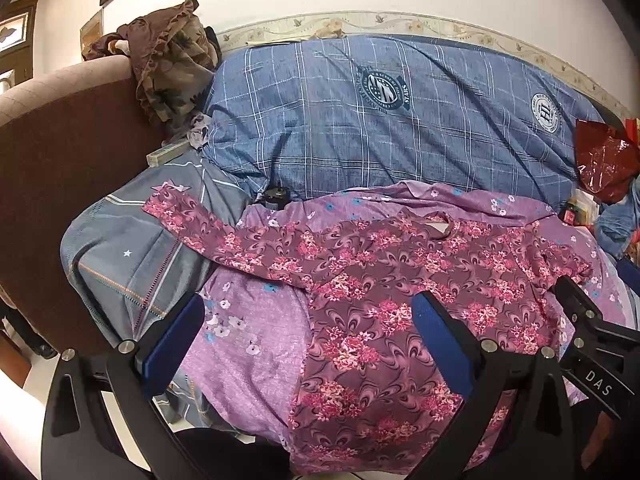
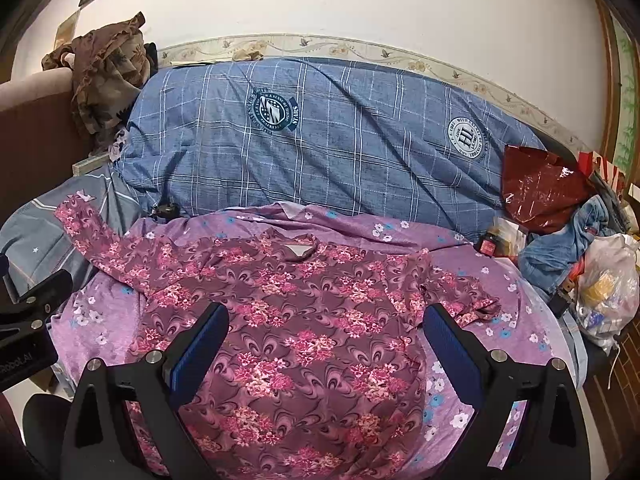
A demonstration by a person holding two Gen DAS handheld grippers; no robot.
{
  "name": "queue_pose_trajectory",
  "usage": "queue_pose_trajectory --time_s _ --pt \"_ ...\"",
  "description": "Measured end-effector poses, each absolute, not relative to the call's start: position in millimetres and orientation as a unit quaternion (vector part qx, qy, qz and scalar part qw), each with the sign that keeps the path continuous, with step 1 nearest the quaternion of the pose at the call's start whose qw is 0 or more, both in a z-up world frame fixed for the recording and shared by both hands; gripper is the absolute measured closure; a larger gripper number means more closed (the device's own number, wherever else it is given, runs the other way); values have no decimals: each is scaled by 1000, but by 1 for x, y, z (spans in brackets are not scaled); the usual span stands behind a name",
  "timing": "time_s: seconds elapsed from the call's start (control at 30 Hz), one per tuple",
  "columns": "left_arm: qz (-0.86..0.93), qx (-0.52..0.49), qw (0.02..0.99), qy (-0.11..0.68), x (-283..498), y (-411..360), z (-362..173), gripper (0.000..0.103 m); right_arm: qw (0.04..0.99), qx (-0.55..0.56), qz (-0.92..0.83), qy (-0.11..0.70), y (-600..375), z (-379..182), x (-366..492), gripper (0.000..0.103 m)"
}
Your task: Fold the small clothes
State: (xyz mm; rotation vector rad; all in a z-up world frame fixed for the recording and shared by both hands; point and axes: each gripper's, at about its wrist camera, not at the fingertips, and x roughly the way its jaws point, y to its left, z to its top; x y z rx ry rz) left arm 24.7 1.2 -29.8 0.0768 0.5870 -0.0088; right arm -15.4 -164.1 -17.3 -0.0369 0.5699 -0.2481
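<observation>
A small maroon top with pink flowers [image 1: 384, 280] lies spread flat on a purple flowered sheet [image 1: 248, 344], neck away from me. Its long left sleeve [image 1: 208, 236] stretches out to the left; the right sleeve [image 2: 460, 288] lies bunched. The top also shows in the right wrist view [image 2: 304, 320]. My left gripper [image 1: 312, 328] is open and empty, hovering over the top's lower left part. My right gripper [image 2: 326, 336] is open and empty above the top's lower middle. The right gripper's body also shows at the right edge of the left wrist view [image 1: 592, 336].
A blue checked quilt [image 1: 380, 120] lies behind the sheet. A grey pillow [image 1: 132, 256] and brown headboard [image 1: 60, 140] are at left, with brown cloth [image 1: 172, 60] draped over it. A red plastic bag [image 2: 540, 188], jeans [image 2: 568, 248] and a white bag [image 2: 608, 284] crowd the right side.
</observation>
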Motion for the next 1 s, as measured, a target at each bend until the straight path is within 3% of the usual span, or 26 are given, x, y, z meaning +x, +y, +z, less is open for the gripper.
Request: queue_pose_trajectory --time_s 0.27,0.47,0.67,0.83,1.0 --pt "-11 38 947 319 62 -7 -53 0 946 4 -123 301 -195 -34 8 5" --pt "22 46 931 360 128 -11 -97 0 921 91 -182 333 -288 -73 34 5" --pt "12 21 943 333 153 -29 -97 0 888 138 -284 335 -370 -91 33 7" --pt "-5 9 953 304 173 -46 -89 0 883 122 -298 341 -378 -102 48 6" --pt "-8 35 949 312 185 -51 -119 0 874 109 -289 374 -385 -126 77 8"
